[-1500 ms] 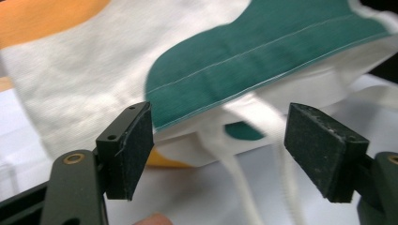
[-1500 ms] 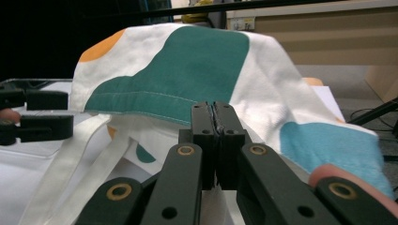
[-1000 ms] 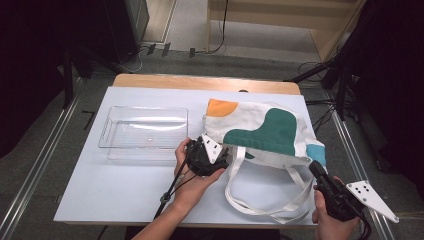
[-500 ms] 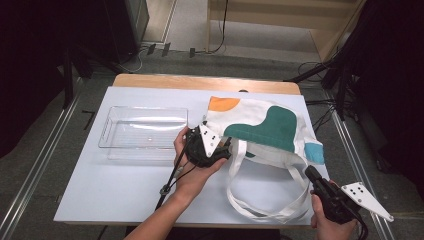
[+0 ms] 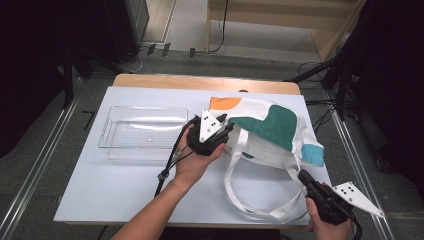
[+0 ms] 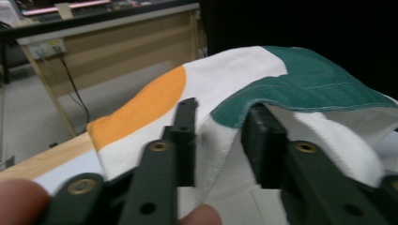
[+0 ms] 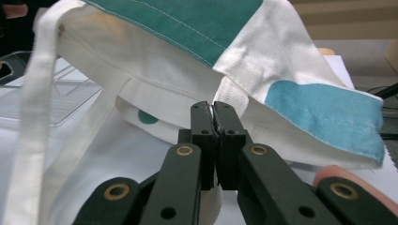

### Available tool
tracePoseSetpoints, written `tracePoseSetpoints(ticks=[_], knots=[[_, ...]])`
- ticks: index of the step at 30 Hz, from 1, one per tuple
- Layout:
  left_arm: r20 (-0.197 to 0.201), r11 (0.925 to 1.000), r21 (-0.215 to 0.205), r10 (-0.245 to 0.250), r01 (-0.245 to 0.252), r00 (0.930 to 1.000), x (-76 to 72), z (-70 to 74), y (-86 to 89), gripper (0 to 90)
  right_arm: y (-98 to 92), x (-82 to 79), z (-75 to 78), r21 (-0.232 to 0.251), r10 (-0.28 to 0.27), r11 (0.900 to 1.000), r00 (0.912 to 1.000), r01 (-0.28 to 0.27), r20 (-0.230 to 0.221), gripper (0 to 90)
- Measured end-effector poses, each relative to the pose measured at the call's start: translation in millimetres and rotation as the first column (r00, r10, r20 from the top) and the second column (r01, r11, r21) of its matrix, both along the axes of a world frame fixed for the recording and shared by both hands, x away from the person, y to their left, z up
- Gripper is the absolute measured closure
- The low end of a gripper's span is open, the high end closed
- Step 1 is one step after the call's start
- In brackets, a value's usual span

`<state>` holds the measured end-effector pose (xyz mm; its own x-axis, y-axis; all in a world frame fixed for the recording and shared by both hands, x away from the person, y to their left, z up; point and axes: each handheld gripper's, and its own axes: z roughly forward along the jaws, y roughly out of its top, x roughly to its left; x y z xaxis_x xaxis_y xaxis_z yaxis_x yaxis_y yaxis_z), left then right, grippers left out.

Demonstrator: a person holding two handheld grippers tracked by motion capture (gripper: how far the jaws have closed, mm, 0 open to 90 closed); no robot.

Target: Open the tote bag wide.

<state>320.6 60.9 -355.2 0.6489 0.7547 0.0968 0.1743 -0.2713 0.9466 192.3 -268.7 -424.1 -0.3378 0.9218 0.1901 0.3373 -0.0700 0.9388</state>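
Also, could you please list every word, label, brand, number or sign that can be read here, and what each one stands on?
There is no readable text.
Tote bag: only orange, green and blue colour patches, no lettering.
Clear tray: no label.
Grey plates on the left gripper and right gripper: only dark dots, no characters.

Lab: railed table (image 5: 125,195), floor cables (image 5: 220,30)

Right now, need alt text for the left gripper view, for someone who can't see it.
Close up, the left hand-held gripper has its two black jaws either side of the raised upper edge of a white tote bag with orange and green patches, having just been closing on it. Behind stand a wooden table edge and a wooden frame.
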Motion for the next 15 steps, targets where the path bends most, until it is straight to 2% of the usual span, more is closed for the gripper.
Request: tracePoseSetpoints(ticks=[1, 4, 6, 7, 9, 11, 13, 15], knots=[[-0.004, 1.0000, 0.002, -0.006, 0.006, 1.0000, 0.7, 0.5, -0.3, 77.7, 0.7, -0.1, 0.0, 0.001, 0.006, 1.000, 1.0000, -0.006, 0.002, 86.8], [-0.020, 0.9999, 0.007, -0.016, 0.016, 0.9997, 1.2, 1.6, -1.6, 87.9, 2.3, -3.0, 2.8, 0.022, 0.013, 1.000, 0.9995, -0.014, 0.030, 77.9], [-0.031, 0.9998, 0.001, -0.018, 0.018, 0.9994, 1.3, 2.9, -1.9, 88.8, 4.6, -7.5, 8.0, 0.022, -0.011, 1.000, 0.9975, 0.009, 0.070, 71.3], [-0.038, 0.9998, -0.002, -0.017, 0.017, 0.9991, 1.3, 3.6, -2.2, 89.0, 6.4, -10.7, 11.5, 0.022, -0.035, 0.999, 0.9939, 0.033, 0.105, 71.4], [-0.050, 0.9997, -0.012, -0.023, 0.022, 0.9985, 1.0, 5.1, -2.5, 89.2, 12.2, -14.8, 19.1, 0.034, -0.033, 0.999, 0.9884, 0.028, 0.148, 70.9], [-0.060, 0.9997, -0.010, -0.021, 0.020, 0.9980, 1.1, 5.5, -3.1, 89.3, 24.3, -8.8, 22.3, 0.020, 0.006, 1.000, 0.9927, -0.008, 0.121, 69.9], [-0.070, 0.9997, -0.015, -0.018, 0.017, 0.9974, 0.9, 5.9, -3.4, 89.4, 42.8, 5.6, 16.7, -0.012, 0.050, 0.999, 0.9977, -0.049, 0.046, 69.0], [-0.078, 0.9996, -0.020, -0.022, 0.021, 0.9967, 0.0, 6.9, -2.9, 89.4, 56.0, 18.6, 9.4, -0.044, 0.064, 0.997, 0.9979, -0.064, 0.004, 65.1]])
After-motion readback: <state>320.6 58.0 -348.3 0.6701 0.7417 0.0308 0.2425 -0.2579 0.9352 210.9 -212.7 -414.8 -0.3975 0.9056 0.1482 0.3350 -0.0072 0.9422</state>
